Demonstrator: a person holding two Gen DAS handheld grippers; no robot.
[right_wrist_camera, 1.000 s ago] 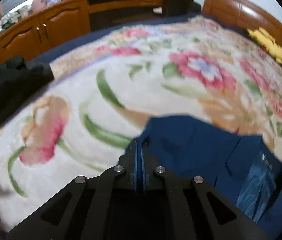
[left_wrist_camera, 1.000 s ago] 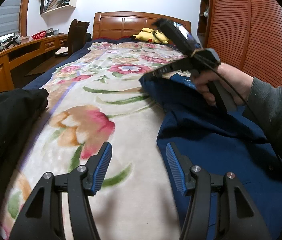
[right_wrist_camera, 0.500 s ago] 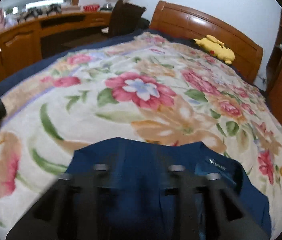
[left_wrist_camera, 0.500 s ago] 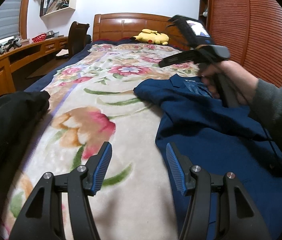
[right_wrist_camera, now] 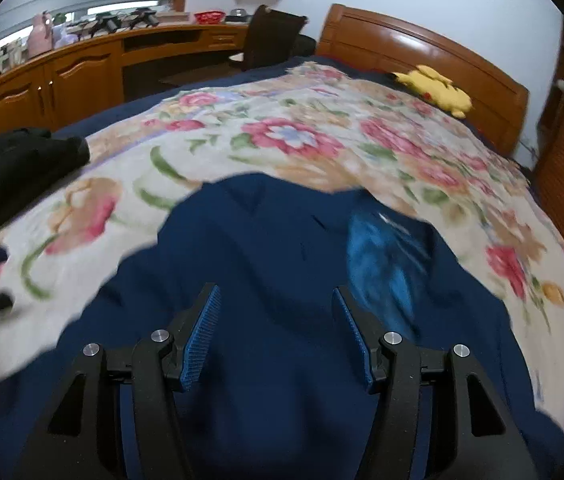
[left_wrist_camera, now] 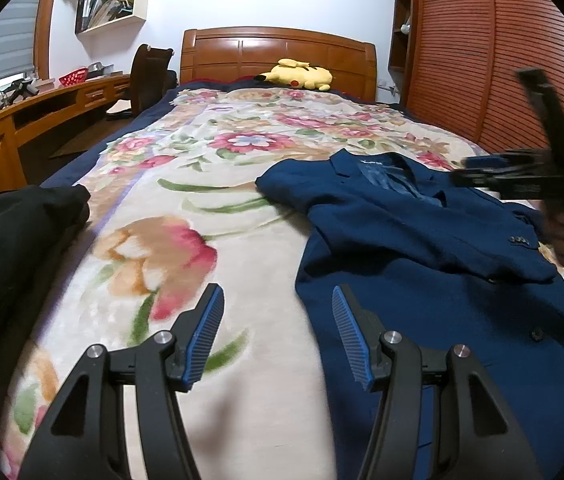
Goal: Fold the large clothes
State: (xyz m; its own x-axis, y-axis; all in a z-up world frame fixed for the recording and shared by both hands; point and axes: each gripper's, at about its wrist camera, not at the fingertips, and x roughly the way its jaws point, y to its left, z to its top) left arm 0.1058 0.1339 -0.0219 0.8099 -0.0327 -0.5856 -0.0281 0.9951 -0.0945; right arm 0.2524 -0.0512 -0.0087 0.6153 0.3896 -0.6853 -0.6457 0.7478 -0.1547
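Note:
A navy blue suit jacket (left_wrist_camera: 414,240) lies spread on the flowered bedspread (left_wrist_camera: 186,216), collar toward the headboard, its shoulder folded over the front. My left gripper (left_wrist_camera: 278,312) hovers open above the bedspread just left of the jacket's edge, nothing between its fingers. In the left wrist view the right gripper, held by a hand (left_wrist_camera: 562,236), hangs blurred at the far right above the jacket. In the right wrist view my right gripper (right_wrist_camera: 276,312) stands open over the jacket (right_wrist_camera: 274,256), holding nothing.
A black garment (left_wrist_camera: 10,236) is heaped at the bed's left edge. A yellow plush toy (left_wrist_camera: 298,74) rests by the wooden headboard (left_wrist_camera: 278,50). A wooden desk (left_wrist_camera: 22,116) and a chair (left_wrist_camera: 150,70) run along the left; slatted wardrobe doors (left_wrist_camera: 494,64) stand to the right.
The right gripper let go of the jacket's shoulder, opened, and swung away to the right. The released cloth now lies flat. The left gripper has not moved.

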